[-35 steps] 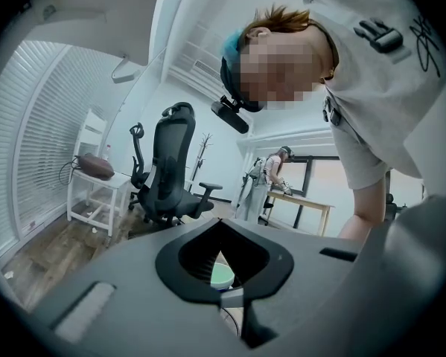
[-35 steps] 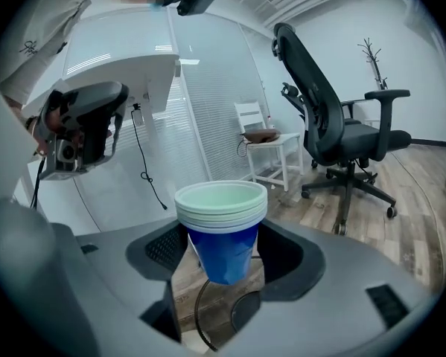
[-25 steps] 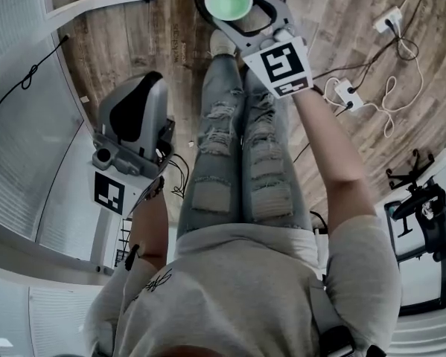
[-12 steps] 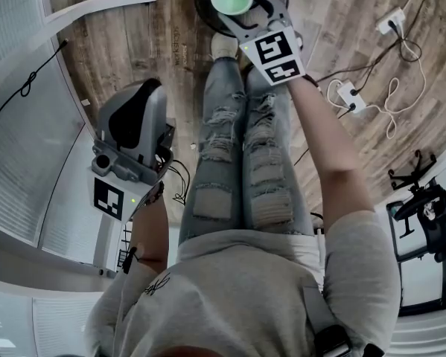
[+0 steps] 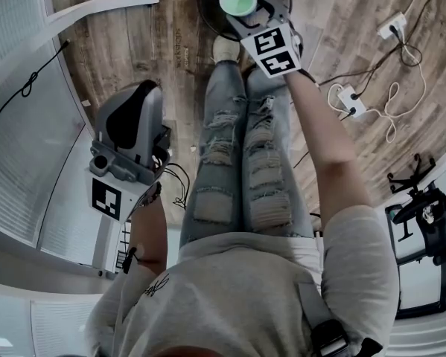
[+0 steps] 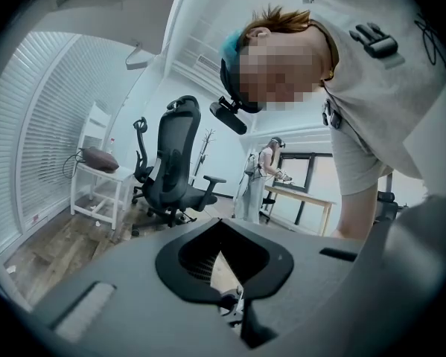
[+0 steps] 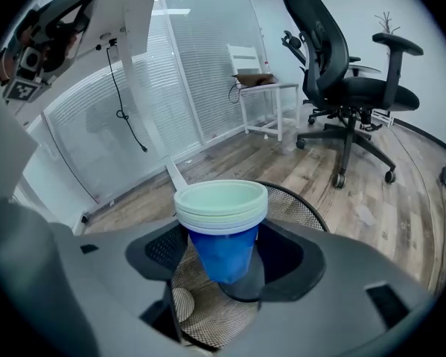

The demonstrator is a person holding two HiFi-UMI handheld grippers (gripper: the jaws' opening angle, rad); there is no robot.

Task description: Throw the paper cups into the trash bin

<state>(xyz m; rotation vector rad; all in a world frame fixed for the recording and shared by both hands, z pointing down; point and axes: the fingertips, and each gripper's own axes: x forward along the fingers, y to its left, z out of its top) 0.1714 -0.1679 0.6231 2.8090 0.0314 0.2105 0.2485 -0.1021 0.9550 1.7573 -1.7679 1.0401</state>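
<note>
My right gripper [image 5: 242, 9] is shut on a nested stack of paper cups [image 5: 237, 0], blue-walled with pale rims. In the right gripper view the cups [image 7: 223, 225] stand upright between the jaws of the right gripper [image 7: 224, 262]. They hang directly over the round black mesh trash bin [image 7: 301, 208]. A pale round object [image 7: 182, 303] lies on the bin's floor. From the head view, the bin [image 5: 205, 15] sits on the wooden floor just beyond the person's shoes. The left gripper [image 5: 128, 121] hangs by the left hip, shut and holding nothing; its jaws [image 6: 224, 262] point up at the person.
The person's legs in ripped jeans [image 5: 241, 147] stand right behind the bin. A power strip with cables [image 5: 349, 95] lies on the floor to the right. A black office chair [image 7: 349, 73] and a white stand [image 7: 261, 88] stand beyond the bin. A white table base [image 5: 96, 6] runs at left.
The right gripper has carried the cups forward, from the bin's near edge to over its middle. The left gripper has hardly moved.
</note>
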